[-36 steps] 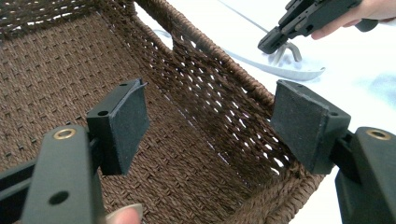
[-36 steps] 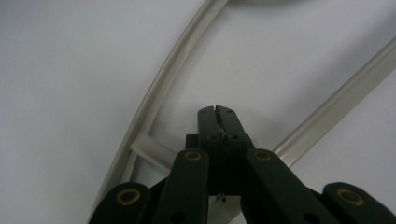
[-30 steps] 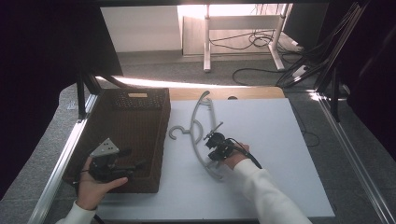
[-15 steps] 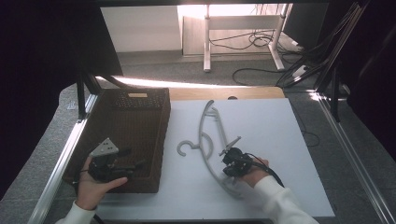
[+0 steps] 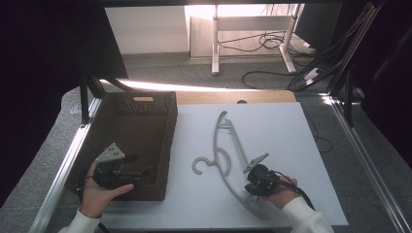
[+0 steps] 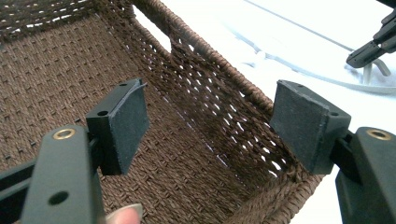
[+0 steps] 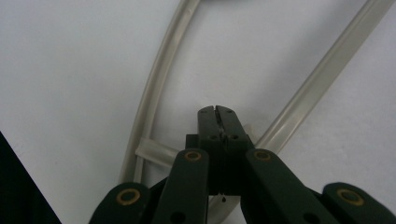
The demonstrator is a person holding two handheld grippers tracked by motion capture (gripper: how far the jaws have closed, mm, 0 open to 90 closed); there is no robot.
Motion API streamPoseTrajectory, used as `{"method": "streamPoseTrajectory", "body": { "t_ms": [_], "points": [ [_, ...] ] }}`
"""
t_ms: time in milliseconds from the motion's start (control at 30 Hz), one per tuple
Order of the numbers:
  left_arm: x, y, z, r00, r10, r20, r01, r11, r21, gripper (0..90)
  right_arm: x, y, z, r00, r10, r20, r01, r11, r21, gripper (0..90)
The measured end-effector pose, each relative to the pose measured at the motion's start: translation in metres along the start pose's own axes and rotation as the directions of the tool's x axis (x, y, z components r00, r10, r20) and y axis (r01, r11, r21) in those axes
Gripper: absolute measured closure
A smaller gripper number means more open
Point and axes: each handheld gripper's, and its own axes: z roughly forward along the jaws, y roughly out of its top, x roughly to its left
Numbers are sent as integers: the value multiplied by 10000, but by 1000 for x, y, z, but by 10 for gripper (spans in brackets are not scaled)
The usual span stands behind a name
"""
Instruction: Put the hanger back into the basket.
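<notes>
The right gripper [image 5: 256, 182] has its jaws pressed together on the lower arm of the grey hanger [image 5: 227, 160], which lies across the middle of the white tabletop [image 5: 291, 136], hook end pointing at the wicker basket [image 5: 141, 131] along the left edge. That pinch sits far out at one end (a long lever), so the hanger may swing or twist free if lifted. The left gripper [image 6: 210, 123] hovers inside the basket, jaws spread and empty; a swinging hook could snag the woven rim.
</notes>
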Motion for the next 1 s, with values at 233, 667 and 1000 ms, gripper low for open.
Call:
{"method": "streamPoseTrajectory", "body": {
  "t_ms": [233,667,1000],
  "points": [
    [2,-1,0,10000,-50,-18,50,10000,2,268,-2,8,-3,10000,-66,73,68,9995,-308,893],
    [1,-1,1,10000,-27,-9,27,10000,24,268,-17,37,-5,9991,300,289,-270,9948,-981,884],
    [2,-1,0,10000,-35,-12,35,10000,-20,268,-36,83,15,9942,968,464,-909,9891,-1162,601]
  ]
}}
